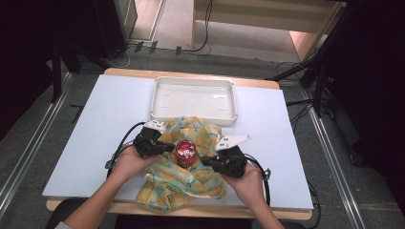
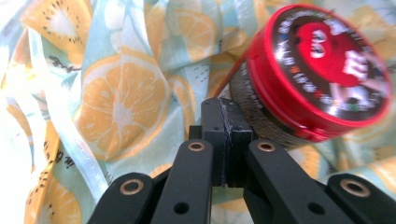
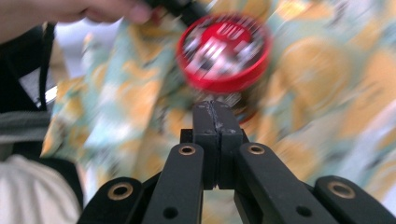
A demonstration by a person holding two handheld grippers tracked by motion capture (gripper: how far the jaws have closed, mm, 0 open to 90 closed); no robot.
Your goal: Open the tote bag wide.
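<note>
A round tin with a red printed lid (image 1: pixel 185 151) stands on a crumpled cloth printed with orange slices (image 1: pixel 184 181) in the middle of the white board. My left gripper (image 1: pixel 167 147) sits just left of the tin, jaws shut with nothing between them. In the left gripper view the shut jaws (image 2: pixel 227 116) point at the tin's lower side (image 2: pixel 322 70), close to it, over the cloth (image 2: pixel 121 102). My right gripper (image 1: pixel 205 161) is just right of the tin, also shut and empty. The right gripper view is blurred: its shut jaws (image 3: pixel 215 116) sit below the tin (image 3: pixel 224 51).
An empty white tray (image 1: pixel 193 114) lies behind the cloth at the back of the white board (image 1: pixel 95 124). Cables trail from both grippers toward the front edge. The person's other hand (image 3: pixel 93 9) shows at the top left of the right gripper view.
</note>
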